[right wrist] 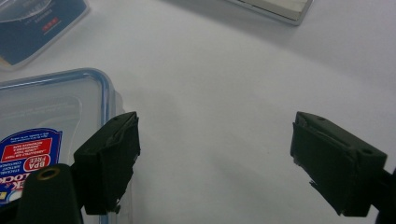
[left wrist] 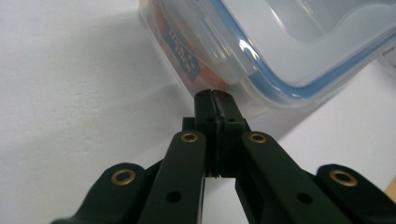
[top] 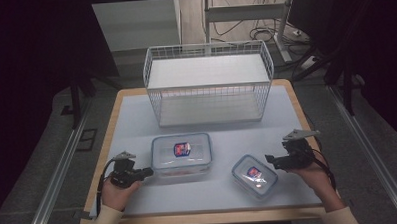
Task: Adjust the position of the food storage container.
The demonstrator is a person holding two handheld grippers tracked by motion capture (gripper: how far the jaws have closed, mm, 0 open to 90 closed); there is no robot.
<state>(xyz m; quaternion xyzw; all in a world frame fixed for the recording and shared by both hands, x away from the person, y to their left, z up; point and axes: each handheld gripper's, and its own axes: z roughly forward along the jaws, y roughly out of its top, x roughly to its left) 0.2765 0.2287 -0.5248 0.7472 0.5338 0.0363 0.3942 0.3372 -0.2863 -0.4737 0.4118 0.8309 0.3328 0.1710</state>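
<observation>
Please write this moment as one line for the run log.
left hand-held gripper: shut, at large container | right hand-held gripper: open, beside small container | wire basket: empty

Larger lidded container (left wrist: 280,42) cut off by top and right edges in left gripper view; contents behind side wall blurred, orange-blue print unreadable. Smaller container (right wrist: 46,135) cut by left and bottom edges in right gripper view, label partly hidden behind jaw. Wire basket (right wrist: 275,8) corner cut by top edge. Container labels (top: 182,149) too small to read in high view.
</observation>
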